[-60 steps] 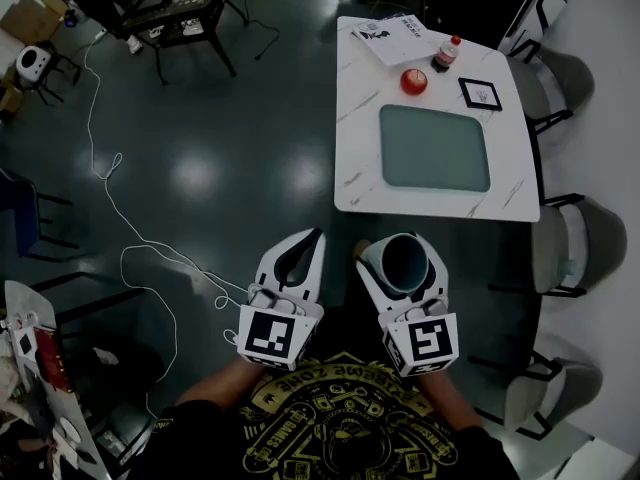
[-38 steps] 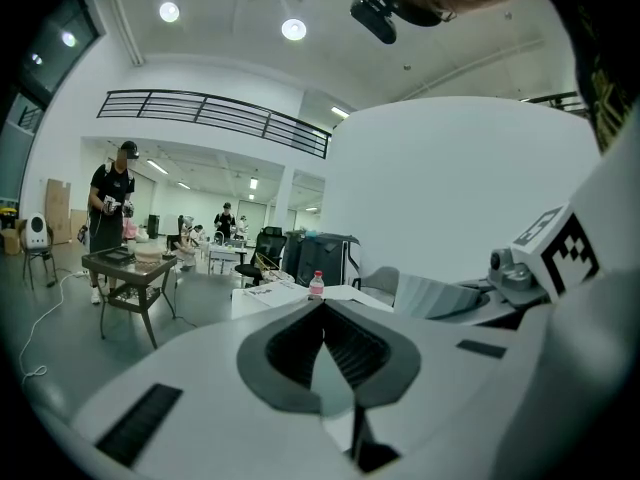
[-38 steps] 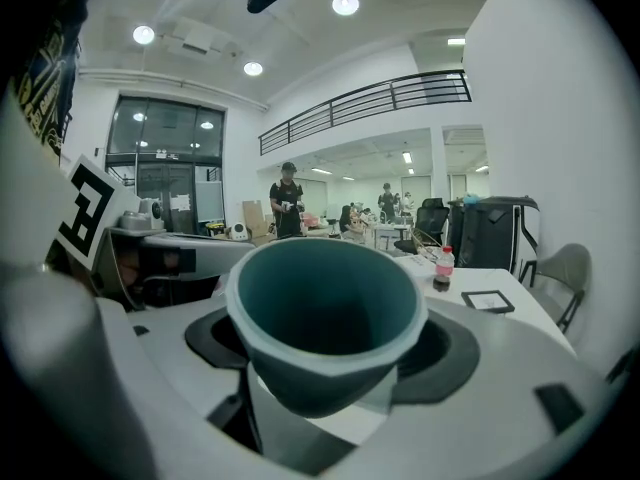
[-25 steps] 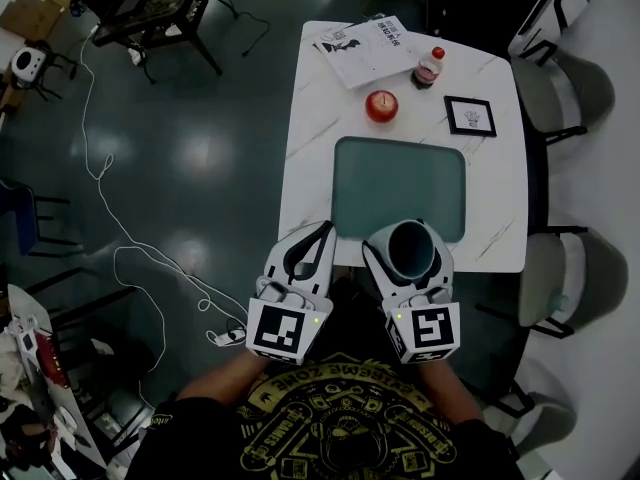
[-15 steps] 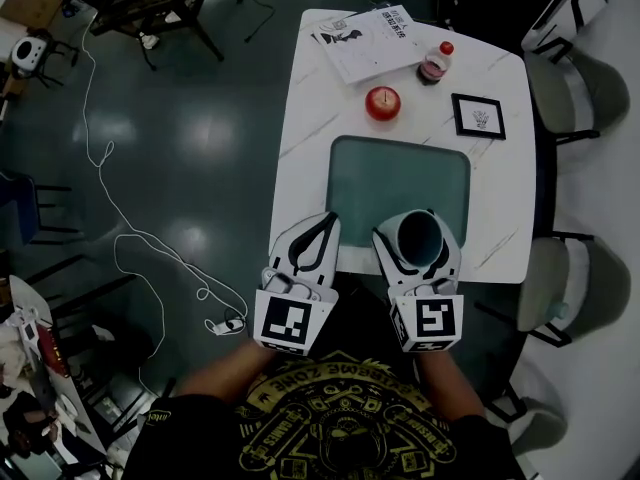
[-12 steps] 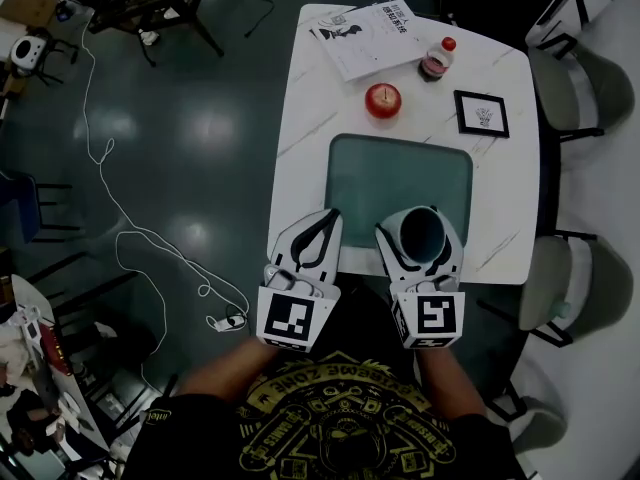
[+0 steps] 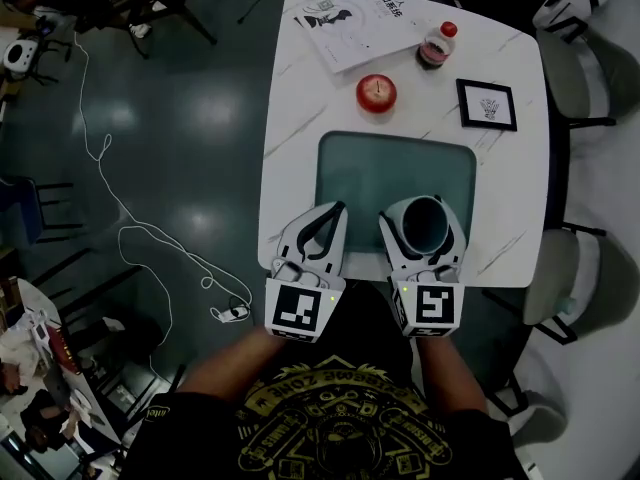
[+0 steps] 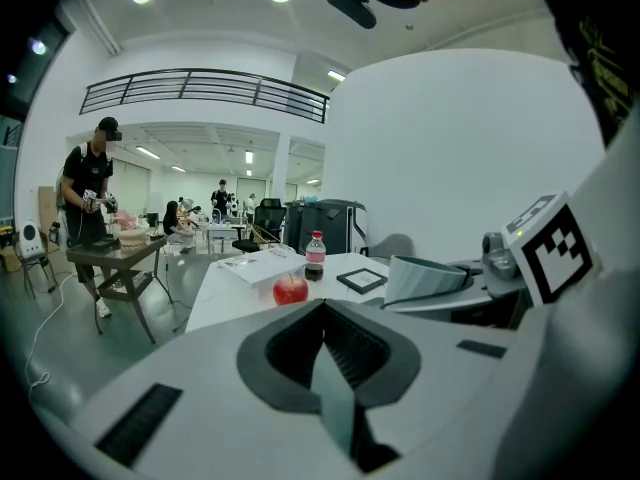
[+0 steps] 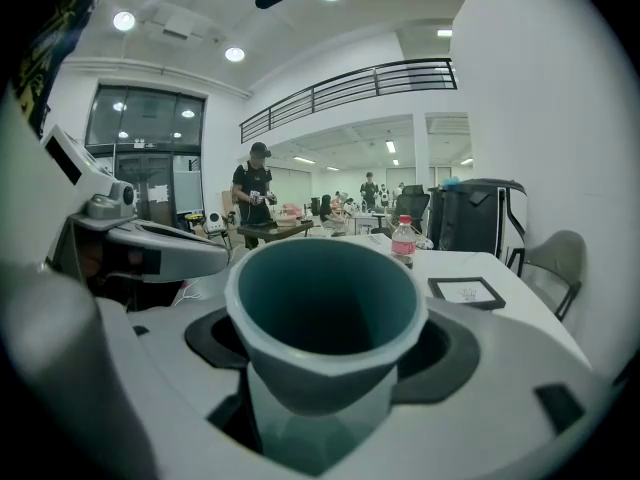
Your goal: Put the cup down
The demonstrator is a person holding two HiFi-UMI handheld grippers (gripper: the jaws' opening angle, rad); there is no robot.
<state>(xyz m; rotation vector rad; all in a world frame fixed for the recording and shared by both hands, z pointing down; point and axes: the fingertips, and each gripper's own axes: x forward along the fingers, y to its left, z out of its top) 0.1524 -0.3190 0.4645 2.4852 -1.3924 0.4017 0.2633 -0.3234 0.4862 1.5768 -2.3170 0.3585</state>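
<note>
The cup [image 9: 320,313], a smooth teal tumbler with a faceted rim and flaring wall, sits upright, pinched between the 2 white jaws of the right gripper [image 7: 422,230]. From the head view it overlaps the near edge of a rounded teal mat [image 7: 395,173] on the white marble-veined table [image 7: 300,118]. The left gripper [image 7: 336,210] is beside it, its jaws pressed together on nothing. Beyond the mat are 1 glossy red apple [image 7: 376,92] and 1 red-capped bottle [image 7: 438,46].

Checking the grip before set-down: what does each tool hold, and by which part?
Right tool grips the cup by its side wall, below the rim. Left tool: shut, empty.
</note>
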